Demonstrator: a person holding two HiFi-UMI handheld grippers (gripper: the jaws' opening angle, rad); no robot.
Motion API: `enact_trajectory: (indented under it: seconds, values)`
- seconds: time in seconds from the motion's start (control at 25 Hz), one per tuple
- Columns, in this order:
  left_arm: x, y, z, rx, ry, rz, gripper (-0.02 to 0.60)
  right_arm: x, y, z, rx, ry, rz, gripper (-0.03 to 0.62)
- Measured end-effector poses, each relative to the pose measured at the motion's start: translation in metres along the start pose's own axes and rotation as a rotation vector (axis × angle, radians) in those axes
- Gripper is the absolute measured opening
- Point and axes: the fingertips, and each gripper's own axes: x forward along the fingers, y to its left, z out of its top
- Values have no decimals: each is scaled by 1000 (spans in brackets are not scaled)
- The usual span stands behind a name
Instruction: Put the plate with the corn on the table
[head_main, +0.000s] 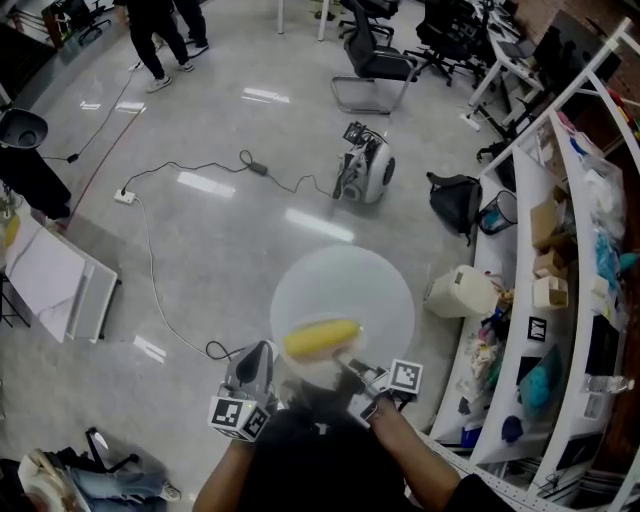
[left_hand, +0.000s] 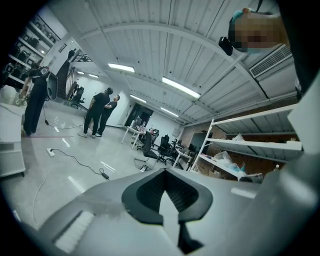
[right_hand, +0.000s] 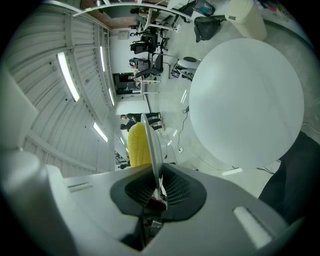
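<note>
R claw (right_hand: 154, 172) is clamped on the rim of the plate (right_hand: 151, 142), which shows edge-on btwn its pads. Corn (head_main: 320, 338) lies on the plate just past the grip. L claw (left_hand: 165, 172) is closed w/ nothing in it, just left of the plate in head view. Plate is in the air, apart from the round white tabletop (head_main: 350, 275). In head view it overlaps the tabletop's near edge.

The floor (head_main: 220, 250) is glossy grey w/ light reflections. 2 cables cross it: a black one w/ an adapter, and a white one to a power strip (head_main: 124, 196). A white wheeled machine (head_main: 365, 170) stands beyond the tabletop. At right is a white shelf rack (head_main: 520, 230) crammed w/ boxes & bags, w/ a white jug (head_main: 462, 292) & a black bag (head_main: 455, 200) at its foot. Black office chairs (head_main: 375, 55) stand by desks at the far end. The ceiling is ribbed, w/ strip lights.

Counts: 1 plate, 1 corn, 2 claws, 1 tabletop, 2 people (left_hand: 102, 112) standing together far off.
</note>
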Motion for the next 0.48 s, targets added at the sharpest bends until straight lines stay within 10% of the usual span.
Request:
enact_trajectory:
  seconds: [0.48]
  values:
    - [42, 12, -4, -6, 9, 27, 2, 20, -4, 38, -21, 25, -24, 34]
